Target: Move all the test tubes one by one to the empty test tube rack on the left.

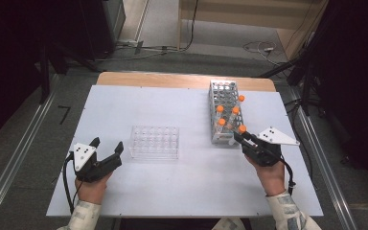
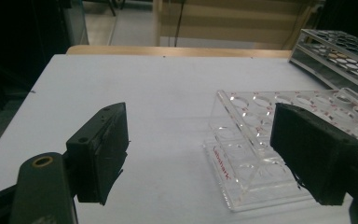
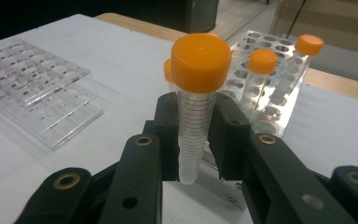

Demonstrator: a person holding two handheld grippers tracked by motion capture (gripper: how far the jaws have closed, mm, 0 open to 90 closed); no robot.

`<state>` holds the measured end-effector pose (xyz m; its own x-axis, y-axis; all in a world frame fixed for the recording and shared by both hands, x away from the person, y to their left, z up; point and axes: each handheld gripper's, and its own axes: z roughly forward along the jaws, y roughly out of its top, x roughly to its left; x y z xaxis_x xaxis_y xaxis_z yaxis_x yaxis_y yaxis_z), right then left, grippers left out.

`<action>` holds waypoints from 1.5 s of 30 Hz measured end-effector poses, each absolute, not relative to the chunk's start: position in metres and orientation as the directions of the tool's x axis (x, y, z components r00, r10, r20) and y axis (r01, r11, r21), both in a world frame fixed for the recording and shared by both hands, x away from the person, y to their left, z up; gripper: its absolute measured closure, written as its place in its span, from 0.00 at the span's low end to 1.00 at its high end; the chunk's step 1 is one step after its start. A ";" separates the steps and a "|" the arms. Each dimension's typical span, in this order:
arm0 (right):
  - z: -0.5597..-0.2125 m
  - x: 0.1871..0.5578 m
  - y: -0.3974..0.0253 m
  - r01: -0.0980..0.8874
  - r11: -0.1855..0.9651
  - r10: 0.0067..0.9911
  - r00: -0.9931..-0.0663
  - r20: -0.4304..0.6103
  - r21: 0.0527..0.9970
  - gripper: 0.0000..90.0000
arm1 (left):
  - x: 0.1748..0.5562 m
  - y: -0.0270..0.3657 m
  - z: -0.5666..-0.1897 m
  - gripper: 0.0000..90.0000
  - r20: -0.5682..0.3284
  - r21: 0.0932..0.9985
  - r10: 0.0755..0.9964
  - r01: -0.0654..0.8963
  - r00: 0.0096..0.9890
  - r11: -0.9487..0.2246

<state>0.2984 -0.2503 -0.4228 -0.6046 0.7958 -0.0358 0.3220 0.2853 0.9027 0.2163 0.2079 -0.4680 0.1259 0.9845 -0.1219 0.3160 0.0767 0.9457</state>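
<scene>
High view: we see the white table [image 1: 182, 182] with two racks on it. The clear rack [image 1: 155, 142] sits left of centre with no tubes in it. The tube rack [image 1: 224, 111] stands right of centre and carries several orange-capped tubes. Our left gripper [image 1: 109, 145] sits near the table's front left, jaws spread apart, nothing between them, a short way left of the clear rack. Our right gripper [image 1: 239, 136] is at the near end of the tube rack, jaws around the capped tube [image 1: 241, 129] there. The grey plate on top of the right gripper hides part of it. Tube markings are too small to read from here.

Left gripper view: jaws wide apart and empty. The clear rack [image 2: 261, 149] lies ahead between them, nearer the right jaw, which covers part of its near edge. Red lettering runs along the rack's front face, possibly a brand name; we can't read it reliably. The tube rack [image 2: 340, 53] is cut off at the top right corner.

Right gripper view: jaws clamped on the capped tube [image 3: 196, 116], held upright just below its orange cap. Graduation lines show on the tube wall; no numbers legible. Its lower tip hangs between the jaws, close to the near end of the tube rack [image 3: 270, 88]. Another cap is mostly hidden behind the held tube. The clear rack [image 3: 37, 93] lies far left, its red marks blurred.
</scene>
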 end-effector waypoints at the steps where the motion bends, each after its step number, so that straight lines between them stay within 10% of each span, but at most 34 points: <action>1: -0.423 0.298 -0.249 0.323 0.288 0.795 -0.605 -0.037 0.901 0.79 | 0.216 0.207 -0.467 0.23 -0.121 0.946 0.984 0.314 0.133 0.074; 45: -0.445 0.273 -0.158 0.271 0.432 0.585 -0.810 -0.039 0.860 0.79 | 0.213 0.117 -0.449 0.24 -0.095 0.946 0.872 0.317 0.480 -0.072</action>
